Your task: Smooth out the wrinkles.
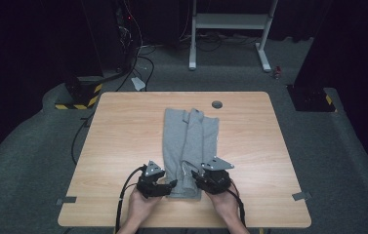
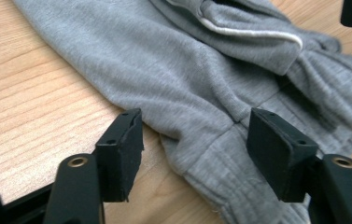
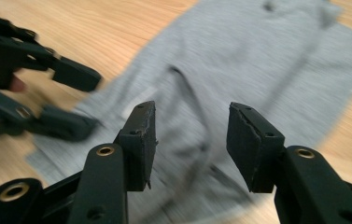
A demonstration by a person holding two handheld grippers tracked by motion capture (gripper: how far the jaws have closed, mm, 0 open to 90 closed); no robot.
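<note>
Near the bottom centre of the high view, both claws sit at the near end of a folded grey garment (image 1: 187,146) that lies lengthwise on the wooden tabletop (image 1: 123,126), running from the lower middle of the frame up toward a small round grey grommet (image 1: 216,104).

Left claw (image 1: 171,185): at the garment's lower left corner. In the left gripper view its jaws stand wide apart, one over bare wood beside the fabric edge, the other over the ribbed hem; the corner of the cloth lies between them, pads not pressing on it. A white-trimmed fold shows in the upper part of that frame.

Right claw (image 1: 196,176): at the garment's lower right, grey three-cornered plate on top. In the right gripper view the jaws are partly open, nothing gripped; blurred grey cloth lies beyond the gap, and the left claw appears at the left edge of that frame.

Person's hands enter from the bottom edge.
</note>
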